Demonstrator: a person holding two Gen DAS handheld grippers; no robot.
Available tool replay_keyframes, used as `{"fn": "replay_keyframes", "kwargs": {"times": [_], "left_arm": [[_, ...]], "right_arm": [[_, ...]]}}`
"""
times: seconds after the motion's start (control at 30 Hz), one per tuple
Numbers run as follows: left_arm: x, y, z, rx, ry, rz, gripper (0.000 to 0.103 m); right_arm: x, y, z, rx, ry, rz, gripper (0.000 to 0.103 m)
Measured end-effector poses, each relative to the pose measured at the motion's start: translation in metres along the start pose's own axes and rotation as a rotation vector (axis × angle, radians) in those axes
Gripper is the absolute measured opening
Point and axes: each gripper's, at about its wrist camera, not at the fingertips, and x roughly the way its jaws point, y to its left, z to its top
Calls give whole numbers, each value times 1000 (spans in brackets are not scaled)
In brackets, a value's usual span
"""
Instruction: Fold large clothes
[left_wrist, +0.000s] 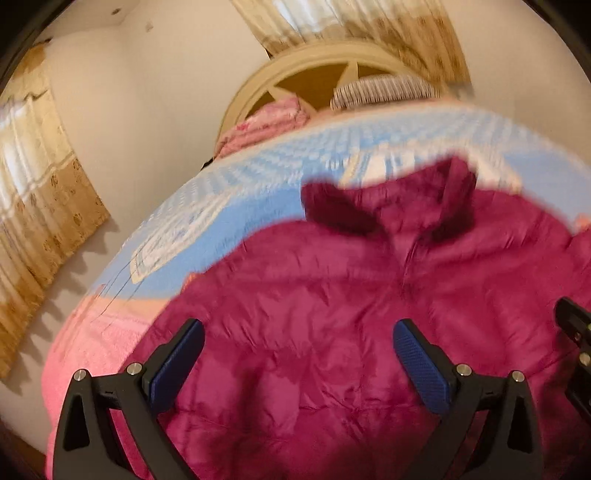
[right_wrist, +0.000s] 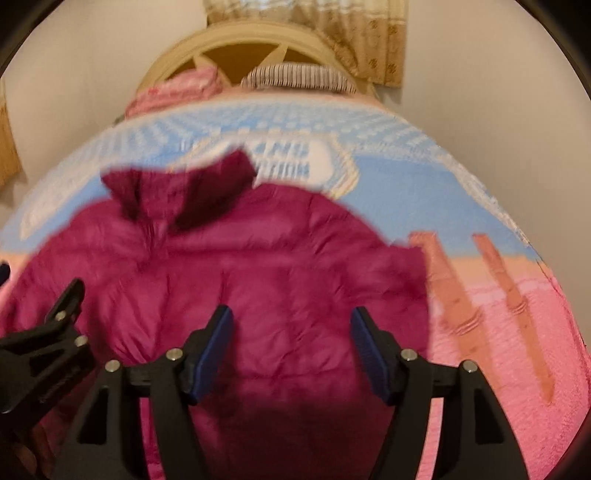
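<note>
A magenta puffer jacket lies spread front-up on the bed, collar toward the headboard; it also shows in the right wrist view. My left gripper hovers open and empty over the jacket's lower left part. My right gripper hovers open and empty over the jacket's lower right part. The right gripper's edge shows in the left wrist view, and the left gripper shows in the right wrist view. Both views are blurred.
The bed carries a blue, white and pink blanket, also in the right wrist view. A pink folded cloth and a striped pillow lie by the cream headboard. Curtains hang left of the bed.
</note>
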Motion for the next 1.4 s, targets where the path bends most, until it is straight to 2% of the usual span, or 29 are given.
{"fn": "replay_keyframes", "kwargs": {"times": [0.07, 0.37, 1.4], "left_arm": [[17, -6, -10, 1, 56, -18, 102], [26, -7, -13, -10, 92, -49, 102], [26, -6, -13, -17, 92, -58, 102]], "right_arm": [[14, 4, -7, -5, 20, 3, 70], [26, 7, -18, -11, 32, 6, 73], [31, 20, -18, -77, 36, -74, 73]]}}
